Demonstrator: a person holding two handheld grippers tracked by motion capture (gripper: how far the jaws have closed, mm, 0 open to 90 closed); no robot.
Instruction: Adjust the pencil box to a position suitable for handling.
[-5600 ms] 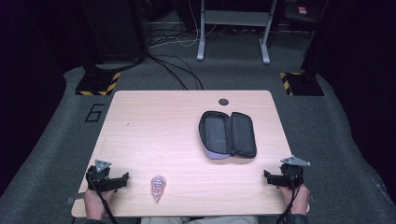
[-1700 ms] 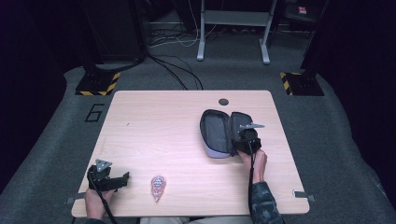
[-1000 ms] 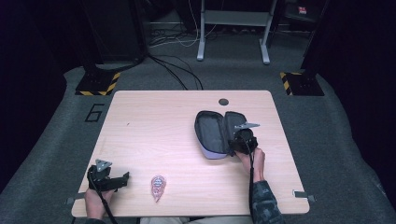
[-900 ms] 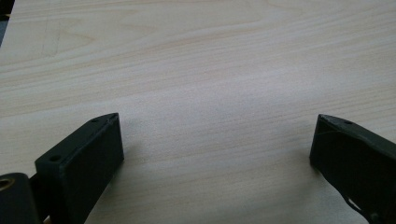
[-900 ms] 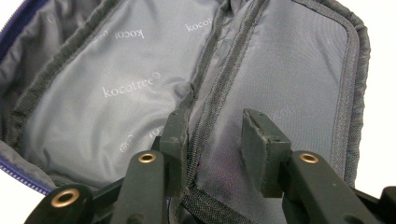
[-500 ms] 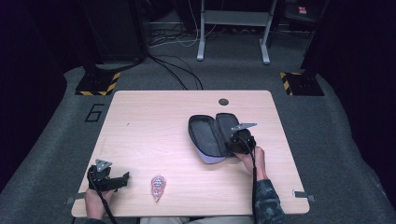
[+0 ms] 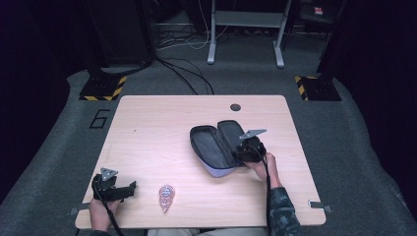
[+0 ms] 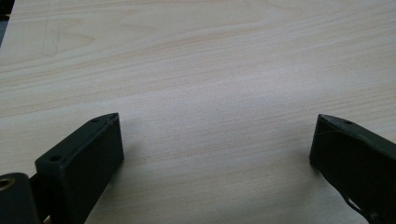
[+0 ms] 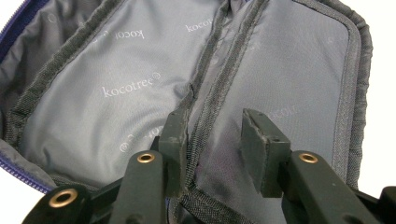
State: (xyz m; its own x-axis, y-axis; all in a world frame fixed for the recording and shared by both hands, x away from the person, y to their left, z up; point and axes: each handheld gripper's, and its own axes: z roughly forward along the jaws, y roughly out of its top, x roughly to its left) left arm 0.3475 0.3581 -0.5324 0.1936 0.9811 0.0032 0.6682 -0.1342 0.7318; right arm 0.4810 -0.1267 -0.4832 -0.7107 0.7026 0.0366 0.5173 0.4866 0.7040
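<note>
Pencil case (image 7: 214, 147) lay flat open near the middle of the table (image 7: 147, 128), a little to the right, both halves showing grey printed lining and nothing inside either one. The right gripper (image 7: 244, 153) sat at the case's near right end; in the right gripper view (image 9: 212, 140) its jaws stood narrowly apart, one on the fold between the halves, one over the right half's lining. Whether they truly pinched the fabric, I couldn't tell.

Down at the near left corner the left gripper (image 7: 129, 189) rested on the wood, jaws spread wide over bare tabletop (image 8: 210, 84), holding nothing. A small pink packet (image 7: 166, 197) lay just to its right, apart from it.

Compared with a few seconds back, the right hand (image 7: 263, 164) had come off the near right edge and gone to the case, and the case itself had slid leftward and toward the person, turning a little. The left gripper and the packet hadn't budged.
</note>
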